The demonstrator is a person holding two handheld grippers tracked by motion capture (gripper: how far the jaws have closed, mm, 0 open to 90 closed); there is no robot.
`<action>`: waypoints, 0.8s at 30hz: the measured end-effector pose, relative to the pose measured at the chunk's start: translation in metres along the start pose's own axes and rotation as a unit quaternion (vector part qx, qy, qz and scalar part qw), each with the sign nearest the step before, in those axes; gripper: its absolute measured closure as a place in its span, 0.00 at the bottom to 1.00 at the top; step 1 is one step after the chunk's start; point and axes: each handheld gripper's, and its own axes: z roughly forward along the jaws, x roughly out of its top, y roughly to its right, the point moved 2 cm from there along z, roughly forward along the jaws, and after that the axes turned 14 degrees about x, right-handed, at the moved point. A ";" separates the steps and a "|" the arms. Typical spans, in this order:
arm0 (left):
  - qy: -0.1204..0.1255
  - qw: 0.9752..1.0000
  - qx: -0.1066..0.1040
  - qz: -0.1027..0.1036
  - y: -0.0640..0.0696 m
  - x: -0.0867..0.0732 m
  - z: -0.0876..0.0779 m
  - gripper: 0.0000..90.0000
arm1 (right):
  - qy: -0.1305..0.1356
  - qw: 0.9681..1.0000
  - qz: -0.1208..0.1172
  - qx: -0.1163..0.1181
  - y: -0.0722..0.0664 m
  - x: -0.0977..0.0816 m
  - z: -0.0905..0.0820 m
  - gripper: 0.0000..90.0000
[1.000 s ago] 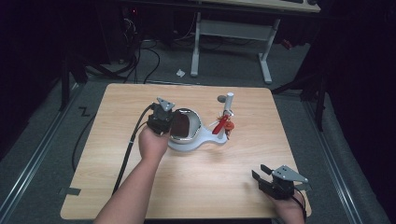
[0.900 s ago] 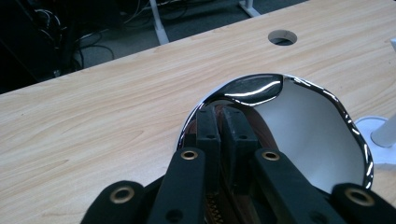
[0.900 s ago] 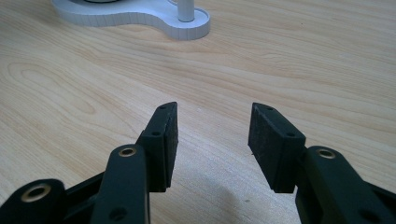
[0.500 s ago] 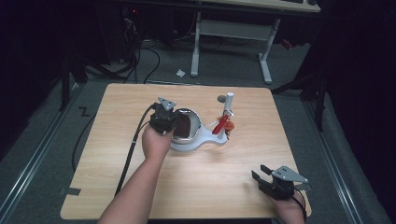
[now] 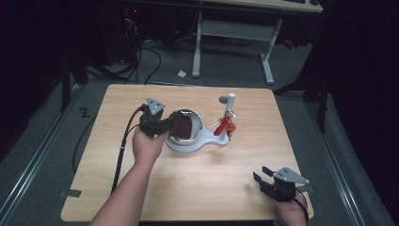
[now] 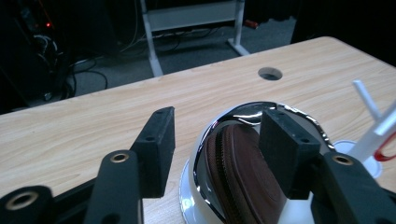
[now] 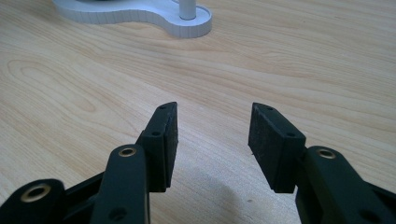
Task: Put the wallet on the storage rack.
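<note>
A chrome bowl (image 5: 198,128) sits on a white base (image 5: 190,147) at the table's middle. A brown zippered pouch (image 5: 184,128) lies inside it. My left gripper (image 5: 174,126) is at the bowl's left rim. Its jaws have just been opening, and in the left gripper view the gripper (image 6: 217,140) straddles the chrome rim (image 6: 252,108), pads clear of the pouch (image 6: 238,175). A white post (image 5: 230,107) on the base carries a red piece (image 5: 222,126). My right gripper (image 5: 261,175) rests near the front right edge, open (image 7: 212,135) over bare wood.
The wooden table (image 5: 202,188) has a round hole (image 5: 222,99) behind the post. A black cable (image 5: 123,146) trails from the left gripper toward the front left. Dark floor, cables and a desk frame (image 5: 233,33) lie beyond the far edge.
The left gripper's jaws have opened from shut, and the hand has drawn slightly left, away from the bowl. The right gripper has stayed put.
</note>
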 end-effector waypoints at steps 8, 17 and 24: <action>0.014 0.999 -0.028 -0.007 -0.013 0.003 -0.021 0.40 | -0.002 1.000 0.000 -0.001 0.001 -0.001 0.001 0.59; 0.016 0.997 -0.069 -0.021 -0.028 -0.002 -0.036 0.33 | -0.006 1.000 -0.002 -0.001 -0.001 -0.001 0.003 0.59; 0.000 0.996 -0.082 -0.022 -0.032 -0.023 -0.033 0.29 | -0.008 1.000 -0.001 0.000 -0.001 -0.002 0.004 0.59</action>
